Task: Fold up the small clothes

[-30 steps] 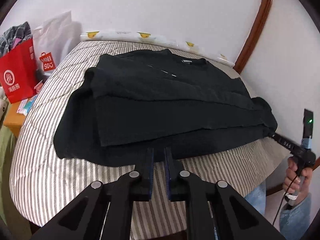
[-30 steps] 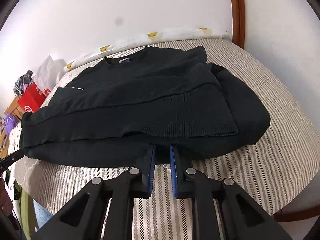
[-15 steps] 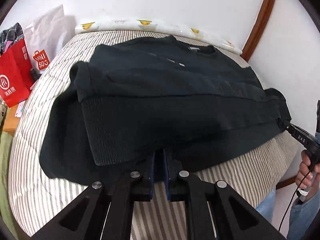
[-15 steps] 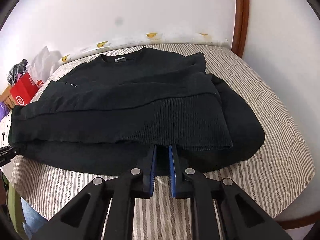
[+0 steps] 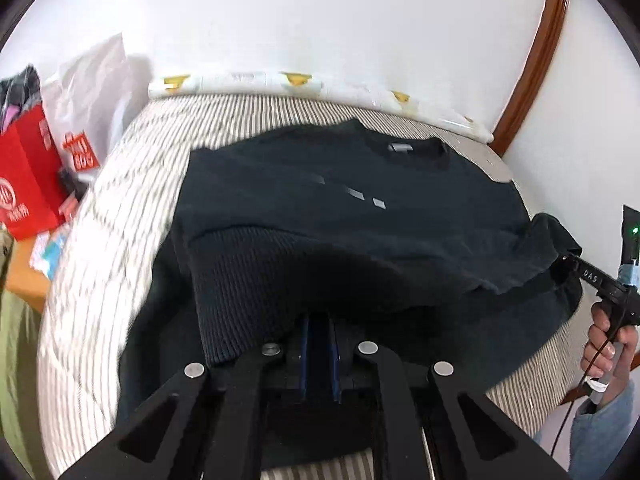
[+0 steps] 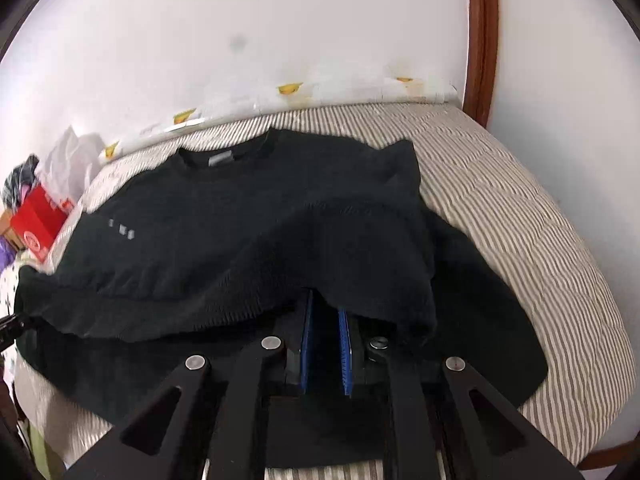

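A black sweater [image 5: 360, 208] lies on the striped bed [image 5: 120, 208], its collar and grey label [image 5: 400, 147] toward the wall. My left gripper [image 5: 319, 322] is shut on the ribbed bottom hem, which hangs lifted over the fingers. In the right wrist view my right gripper [image 6: 325, 312] is shut on the same hem [image 6: 360, 280] near the other side, with cloth draped over its blue pads [image 6: 343, 332]. The right gripper [image 5: 570, 262] also shows at the right of the left wrist view, held by a hand [image 5: 608, 344]. Both sets of fingertips are hidden under cloth.
A red paper bag [image 5: 24, 184] and a white plastic bag [image 5: 96, 88] stand left of the bed by a wooden bedside table [image 5: 24, 280]. A white roll with yellow prints [image 5: 280, 82] lines the far edge at the wall. A brown door frame [image 5: 536, 56] rises at right.
Both grippers moved forward over the bed and slightly up with the hem in them. The sweater's lower part now rises off the bed and arches toward the collar.
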Tool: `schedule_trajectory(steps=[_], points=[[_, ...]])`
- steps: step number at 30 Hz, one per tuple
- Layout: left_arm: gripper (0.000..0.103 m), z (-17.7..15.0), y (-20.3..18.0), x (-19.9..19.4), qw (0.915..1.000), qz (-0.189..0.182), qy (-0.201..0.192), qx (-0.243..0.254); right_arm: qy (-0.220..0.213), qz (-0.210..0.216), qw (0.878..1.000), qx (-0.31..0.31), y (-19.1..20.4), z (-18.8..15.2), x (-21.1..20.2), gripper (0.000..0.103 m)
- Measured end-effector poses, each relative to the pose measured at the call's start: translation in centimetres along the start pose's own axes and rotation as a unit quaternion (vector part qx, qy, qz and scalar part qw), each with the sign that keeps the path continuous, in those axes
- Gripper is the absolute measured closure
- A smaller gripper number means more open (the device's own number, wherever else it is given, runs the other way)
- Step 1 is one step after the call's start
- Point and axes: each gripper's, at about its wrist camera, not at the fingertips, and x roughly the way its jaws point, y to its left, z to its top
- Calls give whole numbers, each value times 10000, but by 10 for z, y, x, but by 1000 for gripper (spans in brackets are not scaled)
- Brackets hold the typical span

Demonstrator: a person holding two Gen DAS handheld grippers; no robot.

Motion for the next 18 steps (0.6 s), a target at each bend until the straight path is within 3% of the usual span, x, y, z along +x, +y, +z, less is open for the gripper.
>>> schedule_trajectory(steps=[11, 18], points=[[95, 67, 13, 34, 9999, 114, -86, -73, -152, -95, 9994, 281, -3, 72, 43, 91], [92, 90, 12, 29, 9989, -439, -7, -155, -235, -20, 9986, 466, 2, 99, 52, 91]])
